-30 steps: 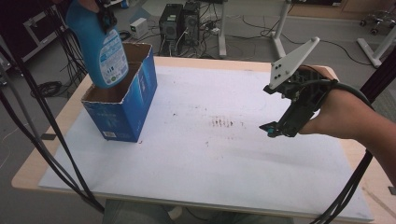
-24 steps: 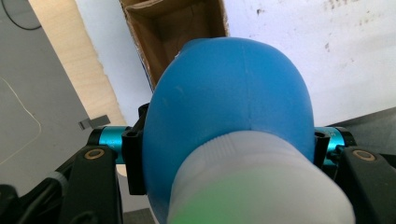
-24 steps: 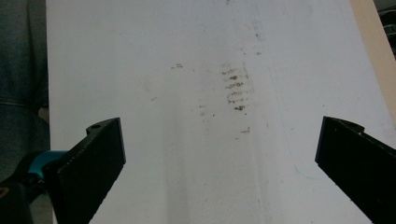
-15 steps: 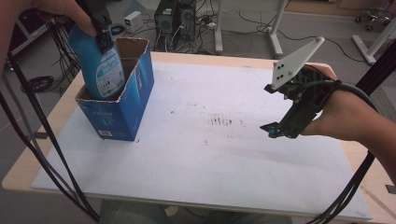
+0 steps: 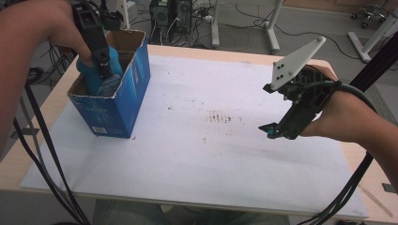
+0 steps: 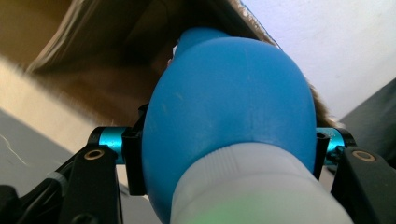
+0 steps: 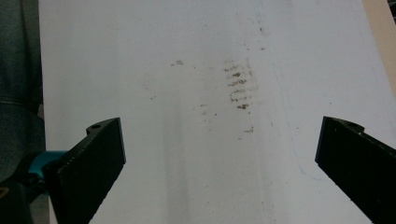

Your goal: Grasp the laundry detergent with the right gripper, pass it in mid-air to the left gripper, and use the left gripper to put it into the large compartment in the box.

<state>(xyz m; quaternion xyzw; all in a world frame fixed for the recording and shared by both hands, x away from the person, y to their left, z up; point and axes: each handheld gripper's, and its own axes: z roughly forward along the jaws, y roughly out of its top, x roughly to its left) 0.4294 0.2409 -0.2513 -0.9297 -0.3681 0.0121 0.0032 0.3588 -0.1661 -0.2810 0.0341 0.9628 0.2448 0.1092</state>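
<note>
A blue plastic bottle [image 5: 96, 77] with a white cap [image 6: 252, 186] sits low inside an open blue cardboard box [image 5: 117, 105] at the table's left. My left gripper [image 5: 101, 58] is shut on the bottle and reaches down into the box; in the left gripper view the bottle [image 6: 229, 107] bulges between the two jaws, with the box's brown inner wall [image 6: 93, 56] behind it. My right gripper [image 5: 277, 131] hovers open over the right part of the white sheet [image 5: 211, 154], nothing between its jaws. In the right gripper view the right gripper [image 7: 219, 163] looks down on bare sheet.
The white sheet [image 7: 187, 70] carries a patch of brown smudges [image 5: 223, 117] near the table's middle. Black cables [image 5: 42, 154] trail down the left side. Desk legs and equipment [image 5: 169, 14] stand on the floor beyond the table's far edge.
My left gripper has lowered the bottle from above the box down into it. The right gripper has stayed where it was, open.
</note>
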